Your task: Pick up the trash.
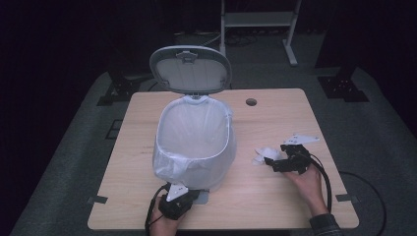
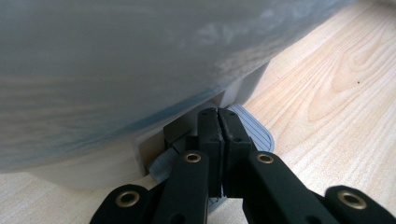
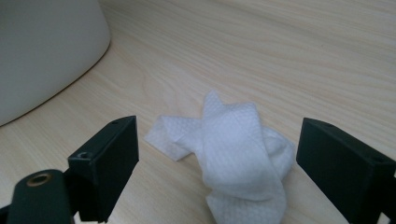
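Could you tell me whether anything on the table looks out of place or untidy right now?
Yes: a crumpled white paper tissue lies loose on the light wooden table, outside the lined white pedal bin, whose lid stands open. The right gripper is open around it.

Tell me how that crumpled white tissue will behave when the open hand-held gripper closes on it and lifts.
The crumpled white tissue looks soft and folded over itself, so it will likely squash flat between the jaws of the right hand-held gripper. Its loose ends will probably droop when lifted. It seems very light and unlikely to roll, though a nudge could slide it over the smooth wooden table.
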`<state>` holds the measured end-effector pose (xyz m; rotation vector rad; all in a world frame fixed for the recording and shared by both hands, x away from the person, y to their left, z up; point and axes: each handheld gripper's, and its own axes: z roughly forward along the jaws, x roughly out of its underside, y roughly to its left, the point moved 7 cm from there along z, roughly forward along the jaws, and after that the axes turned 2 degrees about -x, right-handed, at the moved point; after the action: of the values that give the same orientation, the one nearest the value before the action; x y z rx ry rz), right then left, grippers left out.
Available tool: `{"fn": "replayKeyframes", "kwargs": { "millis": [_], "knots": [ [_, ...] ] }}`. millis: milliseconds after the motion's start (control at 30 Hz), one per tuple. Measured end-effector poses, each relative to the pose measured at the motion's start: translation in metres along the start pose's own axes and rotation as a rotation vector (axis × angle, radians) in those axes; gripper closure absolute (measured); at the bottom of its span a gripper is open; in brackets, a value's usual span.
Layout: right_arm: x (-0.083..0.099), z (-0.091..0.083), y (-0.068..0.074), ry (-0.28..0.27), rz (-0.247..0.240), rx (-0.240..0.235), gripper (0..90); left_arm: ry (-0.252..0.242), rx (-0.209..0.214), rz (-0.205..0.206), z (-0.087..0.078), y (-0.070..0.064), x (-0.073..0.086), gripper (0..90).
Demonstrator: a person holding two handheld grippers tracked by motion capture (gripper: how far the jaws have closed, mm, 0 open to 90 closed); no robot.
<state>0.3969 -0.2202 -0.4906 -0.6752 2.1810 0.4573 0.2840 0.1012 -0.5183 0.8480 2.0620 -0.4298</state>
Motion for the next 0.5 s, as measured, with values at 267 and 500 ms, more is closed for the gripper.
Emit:
{"fn": "replayKeyframes", "kwargs": {
  "millis": [267,500],
  "knots": [
    [0.003,0.014,0.000,0.021,0.007,0.010,11.8,0.001,0.000,0.001,0.000,0.000,0.000,88.9],
    [0.000,0.029,0.001,0.025,0.012,0.021,11.9,0.000,0.001,0.002,0.000,0.000,0.000,88.9]
  ]
}}
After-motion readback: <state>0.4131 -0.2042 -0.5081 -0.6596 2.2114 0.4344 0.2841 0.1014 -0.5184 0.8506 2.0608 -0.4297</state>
